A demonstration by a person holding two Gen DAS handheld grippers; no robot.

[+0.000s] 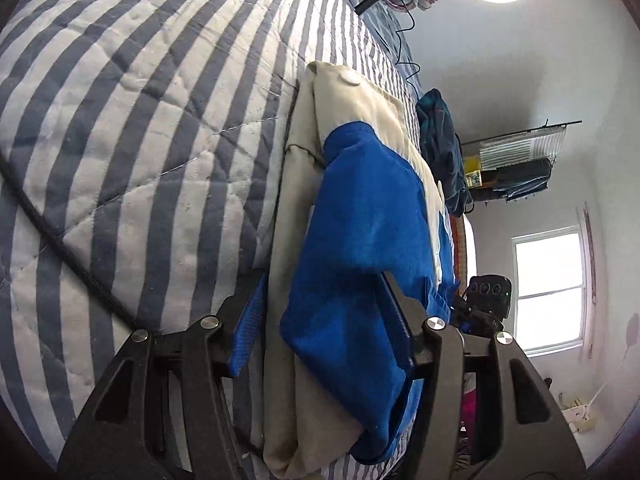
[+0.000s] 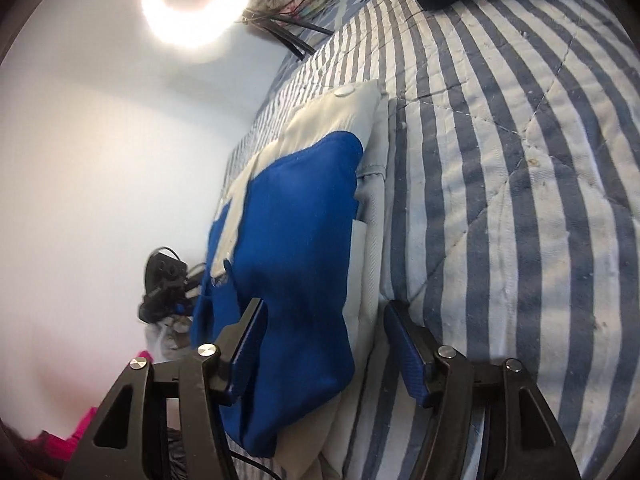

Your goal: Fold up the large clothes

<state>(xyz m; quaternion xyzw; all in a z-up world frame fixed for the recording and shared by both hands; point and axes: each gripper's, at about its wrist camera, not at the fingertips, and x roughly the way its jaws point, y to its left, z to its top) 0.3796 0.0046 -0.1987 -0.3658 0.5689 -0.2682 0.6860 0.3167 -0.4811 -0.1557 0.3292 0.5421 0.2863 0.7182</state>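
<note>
A blue and cream garment [image 1: 360, 220] lies folded on the striped bed; it also shows in the right wrist view [image 2: 296, 216]. My left gripper [image 1: 324, 332] is open, its jaws standing on either side of the garment's near end, fabric between them. My right gripper [image 2: 324, 340] is open too, with the blue part of the garment's opposite end between its jaws. Each view looks along the garment from one end. A round white button [image 1: 349, 77] sits near its far cream corner.
The blue-and-white striped quilt [image 1: 140, 140] covers the bed. A dark teal cloth pile [image 1: 440, 148] lies beyond the garment. A ring light on a tripod [image 2: 196, 4] stands at the bed's far side. A black cable [image 1: 60, 248] crosses the quilt. A window [image 1: 548, 292] is in the wall.
</note>
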